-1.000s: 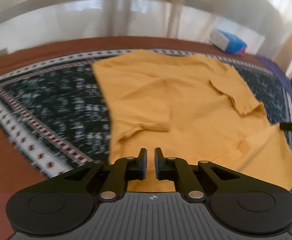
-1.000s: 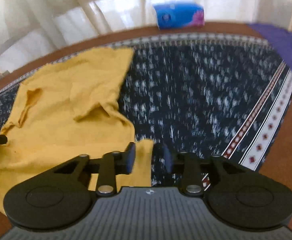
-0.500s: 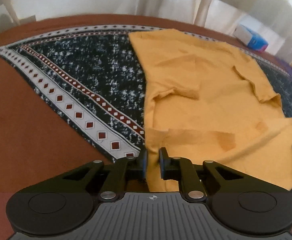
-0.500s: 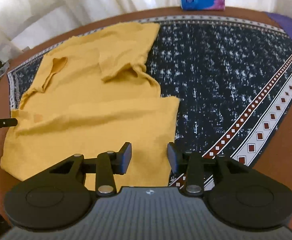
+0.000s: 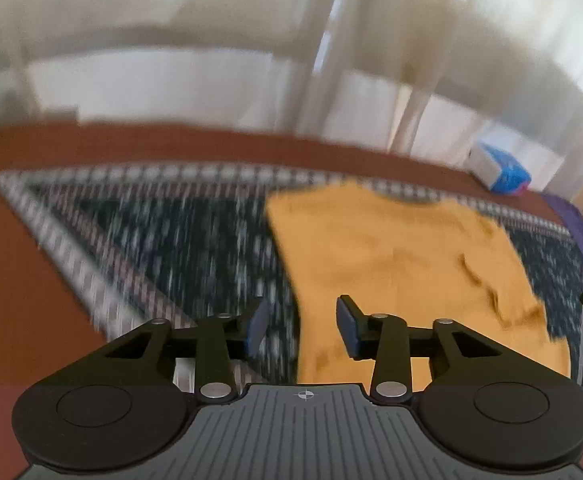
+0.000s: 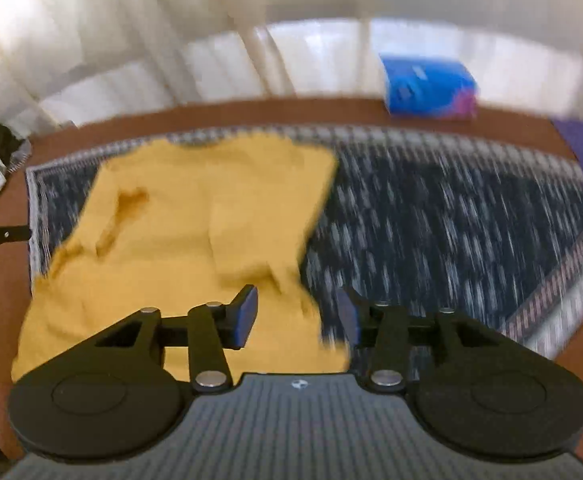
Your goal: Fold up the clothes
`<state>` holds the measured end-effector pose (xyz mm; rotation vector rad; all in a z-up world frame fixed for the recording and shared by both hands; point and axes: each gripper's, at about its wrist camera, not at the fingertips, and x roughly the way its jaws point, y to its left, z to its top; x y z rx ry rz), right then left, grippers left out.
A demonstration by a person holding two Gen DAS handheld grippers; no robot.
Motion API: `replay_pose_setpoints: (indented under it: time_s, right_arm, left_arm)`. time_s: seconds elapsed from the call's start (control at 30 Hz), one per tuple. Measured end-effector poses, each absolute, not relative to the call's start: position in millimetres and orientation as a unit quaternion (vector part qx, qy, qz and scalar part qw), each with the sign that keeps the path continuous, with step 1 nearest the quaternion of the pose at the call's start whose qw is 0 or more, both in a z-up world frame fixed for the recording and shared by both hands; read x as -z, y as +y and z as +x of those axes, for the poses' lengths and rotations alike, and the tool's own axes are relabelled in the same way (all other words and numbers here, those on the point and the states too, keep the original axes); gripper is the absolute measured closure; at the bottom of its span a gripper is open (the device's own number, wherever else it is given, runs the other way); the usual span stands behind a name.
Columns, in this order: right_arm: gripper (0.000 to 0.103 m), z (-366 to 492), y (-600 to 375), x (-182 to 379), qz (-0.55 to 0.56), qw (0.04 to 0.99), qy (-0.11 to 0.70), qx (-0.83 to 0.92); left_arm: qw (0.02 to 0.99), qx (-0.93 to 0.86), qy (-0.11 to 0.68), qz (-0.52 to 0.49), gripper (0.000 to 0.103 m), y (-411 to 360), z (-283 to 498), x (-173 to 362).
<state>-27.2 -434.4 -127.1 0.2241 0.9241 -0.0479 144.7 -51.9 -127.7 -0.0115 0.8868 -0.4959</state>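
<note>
Left wrist view: the yellow shirt point(image 5: 403, 264) lies on the patterned cloth point(image 5: 179, 248), sleeves folded in, hem apparently turned up. Left gripper point(image 5: 301, 326) and right gripper point(image 6: 295, 314), jaws released, hold nothing; further folding probably remains.

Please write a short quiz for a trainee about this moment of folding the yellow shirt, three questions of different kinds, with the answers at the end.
1. True or false: the left gripper is shut on the yellow shirt.
2. Multiple choice: the shirt lies on (A) bare wood, (B) a dark patterned cloth, (C) a chair.
3. Fill in: the blue packet stands at the table's ___ edge, beyond the shirt.

Key
1. False: both grippers, also the right gripper, are open and hold nothing.
2. B.
3. Far.
</note>
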Motion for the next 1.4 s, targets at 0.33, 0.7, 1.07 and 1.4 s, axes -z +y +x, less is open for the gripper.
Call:
replay_pose_setpoints:
  time_s: [0.33, 0.7, 1.07, 1.4]
  right_arm:
    - [0.049, 112.5, -442.3, 129.2, 0.064, 0.897, 0.435, -0.037]
    - [0.048, 135.5, -443.7, 151.0, 0.083, 0.876, 0.474, -0.032]
    - [0.045, -17.2, -429.7, 160.6, 0.179, 0.839, 0.514, -0.002]
    - [0.045, -119.2, -417.8, 177.4, 0.237, 0.821, 0.518, 0.019]
  left_arm:
    - [0.856, 0.300, 0.412, 0.090, 0.041, -113.9, 244.6, 149.7]
    - [0.829, 0.364, 0.412, 0.099, 0.040, -124.9, 254.5, 157.6]
    - [0.784, 0.345, 0.515, 0.038, 0.039, -37.6, 121.7, 150.3]
    - [0.752, 0.305, 0.584, 0.008, 0.039, -14.4, 17.9, 168.8]
